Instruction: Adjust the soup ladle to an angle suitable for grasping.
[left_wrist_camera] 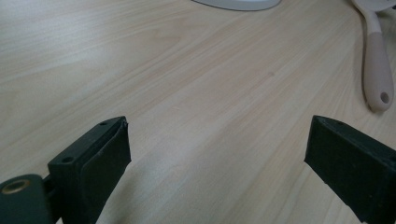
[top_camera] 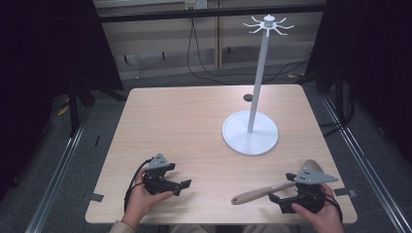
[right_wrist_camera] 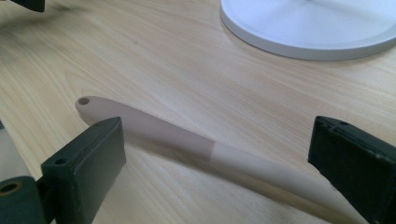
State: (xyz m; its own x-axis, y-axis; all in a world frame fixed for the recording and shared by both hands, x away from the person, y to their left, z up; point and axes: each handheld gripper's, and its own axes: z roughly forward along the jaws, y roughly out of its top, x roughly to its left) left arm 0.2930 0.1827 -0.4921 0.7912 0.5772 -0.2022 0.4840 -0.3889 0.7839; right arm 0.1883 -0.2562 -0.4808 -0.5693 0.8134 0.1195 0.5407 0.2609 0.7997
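A spoon with a beige handle (top_camera: 257, 193) lies flat near the front right of the wooden table (top_camera: 184, 116). Its bowl end is partly hidden behind my right gripper (top_camera: 283, 189). In the right gripper view the handle (right_wrist_camera: 187, 137) runs on the tabletop between the wide-apart jaws of that gripper (right_wrist_camera: 217, 154), and neither pad touches it. My left gripper (top_camera: 177, 175) rests at the front left, open, with bare wood between its jaws (left_wrist_camera: 217, 154). The spoon (left_wrist_camera: 377, 65) lies off to its right. A white stand (top_camera: 250, 133) with hooks at its top (top_camera: 268, 24) rises behind.
The stand's round base (right_wrist_camera: 308, 28) sits just beyond the spoon. A small dark disc (top_camera: 248, 97) lies at the table's far edge. Black curtains flank both sides, cables trail on the floor behind, and metal rails run along the floor at left and right.
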